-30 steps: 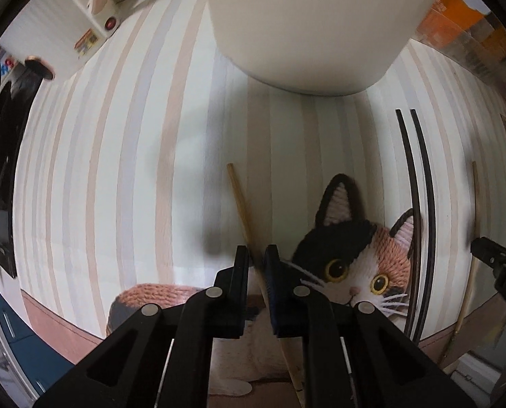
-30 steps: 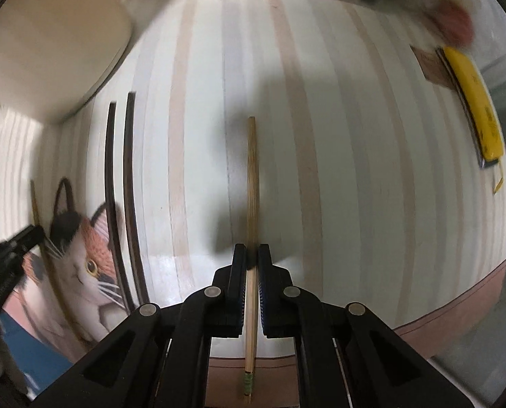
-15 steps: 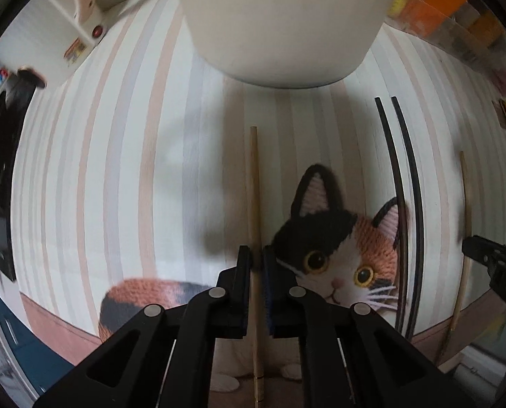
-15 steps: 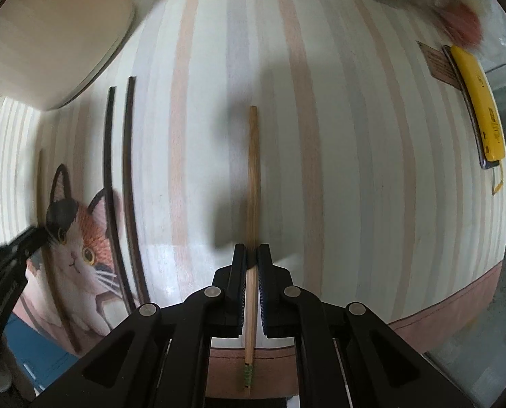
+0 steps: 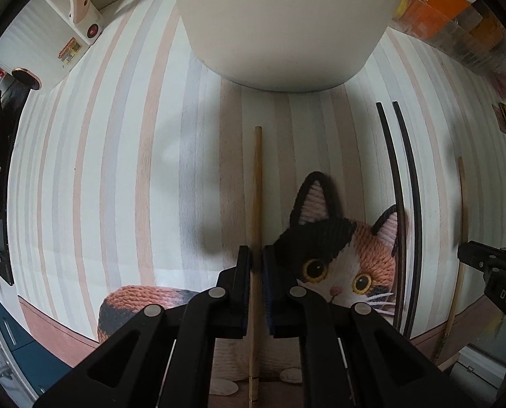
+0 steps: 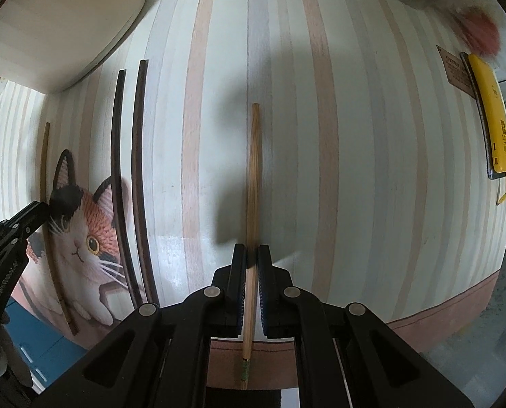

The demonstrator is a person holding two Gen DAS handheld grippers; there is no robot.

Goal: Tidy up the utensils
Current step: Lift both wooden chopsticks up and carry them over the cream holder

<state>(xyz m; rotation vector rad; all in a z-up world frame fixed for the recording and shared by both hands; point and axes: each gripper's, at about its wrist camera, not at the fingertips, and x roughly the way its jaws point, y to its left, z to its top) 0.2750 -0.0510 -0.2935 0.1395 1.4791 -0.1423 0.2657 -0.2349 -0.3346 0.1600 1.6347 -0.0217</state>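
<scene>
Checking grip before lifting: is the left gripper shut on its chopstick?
Shut. The left gripper has both fingers pressed against the wooden chopstick running between them.

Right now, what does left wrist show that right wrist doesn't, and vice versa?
Left wrist only: white appliance with a red button, orange boxes.

Right wrist only: flat yellow device at the mat's right edge.

Both: cream round container, two dark chopsticks, striped mat with a cat print, and each gripper shut on a light wooden chopstick: left gripper, right gripper.
</scene>
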